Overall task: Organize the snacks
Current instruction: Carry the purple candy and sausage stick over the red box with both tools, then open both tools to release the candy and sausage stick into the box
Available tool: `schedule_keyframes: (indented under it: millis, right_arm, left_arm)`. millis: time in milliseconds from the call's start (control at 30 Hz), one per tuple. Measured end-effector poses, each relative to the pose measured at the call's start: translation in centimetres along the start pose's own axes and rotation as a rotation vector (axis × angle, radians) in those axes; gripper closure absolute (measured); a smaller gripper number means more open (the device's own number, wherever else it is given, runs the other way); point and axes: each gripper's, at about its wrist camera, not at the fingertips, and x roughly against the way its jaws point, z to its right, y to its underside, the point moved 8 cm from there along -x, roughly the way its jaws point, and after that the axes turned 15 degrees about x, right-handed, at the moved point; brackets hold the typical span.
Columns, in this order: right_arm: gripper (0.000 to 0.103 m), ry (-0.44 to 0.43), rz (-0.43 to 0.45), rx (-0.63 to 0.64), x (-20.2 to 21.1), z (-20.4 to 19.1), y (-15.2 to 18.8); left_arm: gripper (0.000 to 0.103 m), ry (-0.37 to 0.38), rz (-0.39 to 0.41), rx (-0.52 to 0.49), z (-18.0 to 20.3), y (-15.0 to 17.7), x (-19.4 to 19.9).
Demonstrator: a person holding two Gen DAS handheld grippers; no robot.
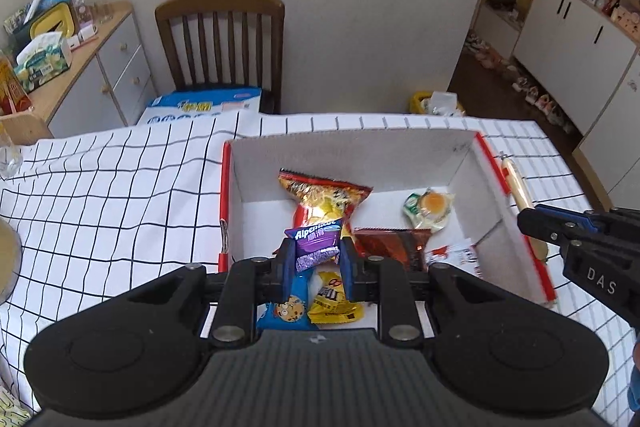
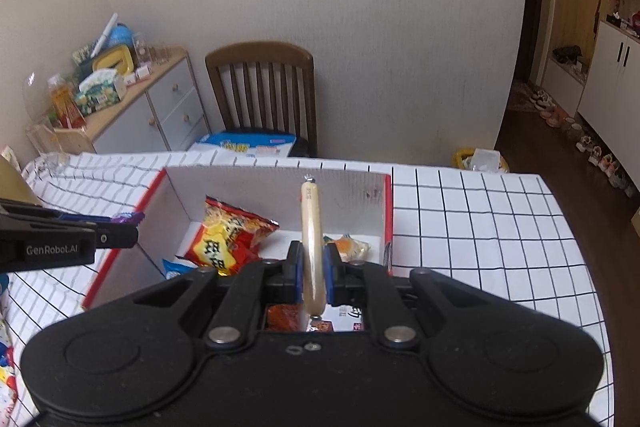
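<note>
A white cardboard box (image 1: 352, 151) with red edges sits on the checked tablecloth and holds several snack packs: a red-yellow bag (image 1: 324, 199), a dark red pack (image 1: 394, 243), an egg-print pack (image 1: 430, 207), a blue cookie pack (image 1: 286, 311) and a yellow pack (image 1: 334, 301). My left gripper (image 1: 316, 259) is shut on a purple Alpenliebe candy pack (image 1: 318, 243) above the box's near side. My right gripper (image 2: 312, 267) is shut on a beige sausage stick (image 2: 311, 239), held upright over the box (image 2: 276, 179). The right gripper also shows in the left wrist view (image 1: 532, 223) at the box's right edge.
A wooden chair (image 1: 224, 43) stands behind the table with a blue-white package (image 1: 204, 105) on it. A cluttered sideboard (image 1: 80, 59) is at the left. A yellow bin (image 1: 436, 103) stands past the table's far edge. White cabinets (image 1: 580, 27) are at the right.
</note>
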Motion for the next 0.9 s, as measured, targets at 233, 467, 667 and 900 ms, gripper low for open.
schedule_keyframes:
  millis: [233,467,667,900]
  right_arm:
    - [0.094,-0.013,-0.077,-0.002,-3.1,0.2,1.4]
    - [0.094,-0.017,-0.128,0.024,-5.5,0.1,2.4]
    - [0.094,-0.024,-0.172,0.059,-6.9,-0.2,3.1]
    - [0.094,-0.024,-0.205,0.113,-7.9,-1.0,3.6]
  left_arm:
    - [0.081,-0.054,-0.048,0.001,-0.5,0.6,-3.3]
    - [0.081,-0.085,-0.099,-0.005,-0.8,1.2,-5.6]
    - [0.081,-0.104,-0.138,-0.024,-0.9,1.7,-7.3]
    - [0.081,-0.120,-0.188,-0.060,-0.5,2.8,-9.0]
